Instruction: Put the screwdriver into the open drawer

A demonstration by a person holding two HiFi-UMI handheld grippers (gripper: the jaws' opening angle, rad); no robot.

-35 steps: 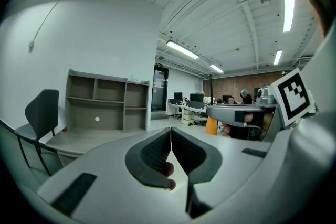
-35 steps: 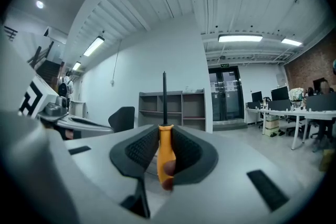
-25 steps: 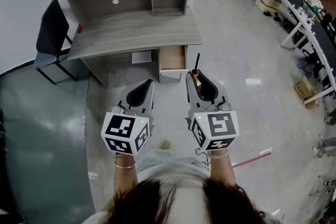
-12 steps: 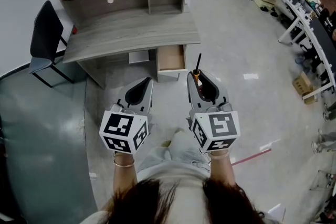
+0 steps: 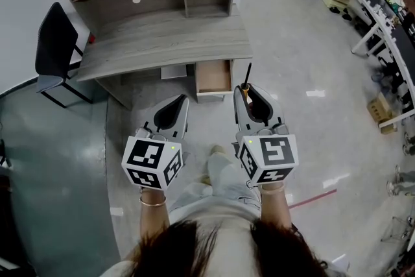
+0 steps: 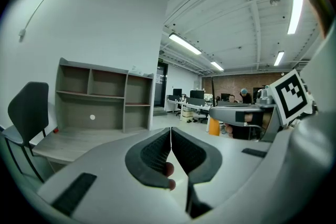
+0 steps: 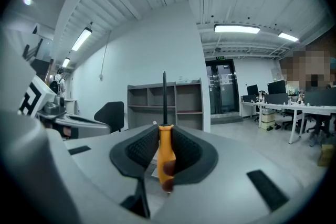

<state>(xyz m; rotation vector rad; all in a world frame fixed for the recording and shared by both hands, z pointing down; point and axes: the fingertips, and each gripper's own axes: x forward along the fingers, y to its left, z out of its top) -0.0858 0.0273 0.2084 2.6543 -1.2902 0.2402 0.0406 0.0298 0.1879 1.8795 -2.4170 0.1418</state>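
Ahead, open drawer (image 5: 213,76) (under desk (image 5: 162,39)), right gripper (image 5: 244,89) jaws clamping screwdriver (image 7: 166,155), left gripper (image 5: 183,100) jaws together.

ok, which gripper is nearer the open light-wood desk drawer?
Right, narrowly. The right gripper, holding the orange-handled screwdriver, sits just right of the drawer; the left gripper hangs lower-left, farther back.

Black chair (image 5: 52,48) beside shelved desk (image 5: 162,39)

1 screwdriver (image 7: 165,155), 1 drawer (image 5: 214,76), 2 grippers (image 5: 185,100) (image 5: 242,89)
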